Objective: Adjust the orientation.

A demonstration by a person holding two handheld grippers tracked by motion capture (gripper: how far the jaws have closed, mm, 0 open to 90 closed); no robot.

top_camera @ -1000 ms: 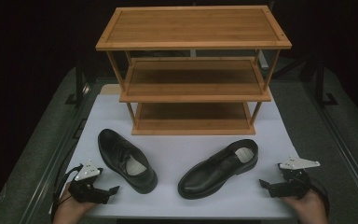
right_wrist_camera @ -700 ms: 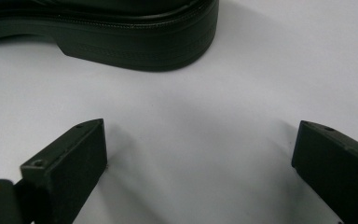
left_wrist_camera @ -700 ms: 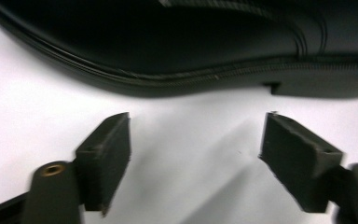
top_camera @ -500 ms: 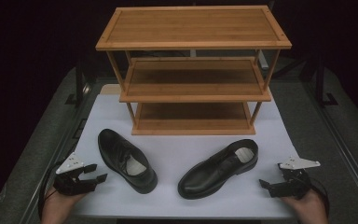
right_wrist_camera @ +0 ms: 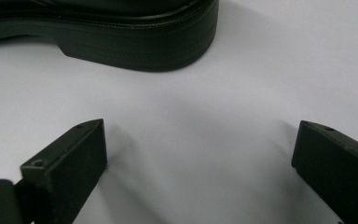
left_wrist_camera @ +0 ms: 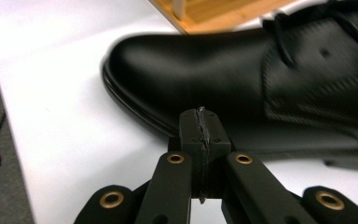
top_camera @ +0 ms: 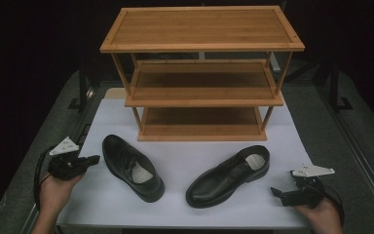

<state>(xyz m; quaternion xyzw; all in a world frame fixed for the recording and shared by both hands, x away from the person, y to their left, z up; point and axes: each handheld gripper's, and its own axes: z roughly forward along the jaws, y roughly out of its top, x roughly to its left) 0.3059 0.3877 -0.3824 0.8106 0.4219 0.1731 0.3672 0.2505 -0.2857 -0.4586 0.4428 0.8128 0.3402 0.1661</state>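
While two glossy black leather lace-up shoes (top_camera: 132,167) lie on the white surface (top_camera: 199,209) just in front of the three-tier bamboo rack (top_camera: 202,73), the left gripper (top_camera: 93,159), jaws just closed together on nothing, nears one toe. The right gripper (top_camera: 276,193) waits, jaws apart. Stiff-soled, probably slippery; grip the heel collar.

Two black leather shoes (top_camera: 132,167) (top_camera: 228,176) upright on white mat, apart.

Dim, dark surroundings; bright white mat (top_camera: 185,195); close views slightly blurred.
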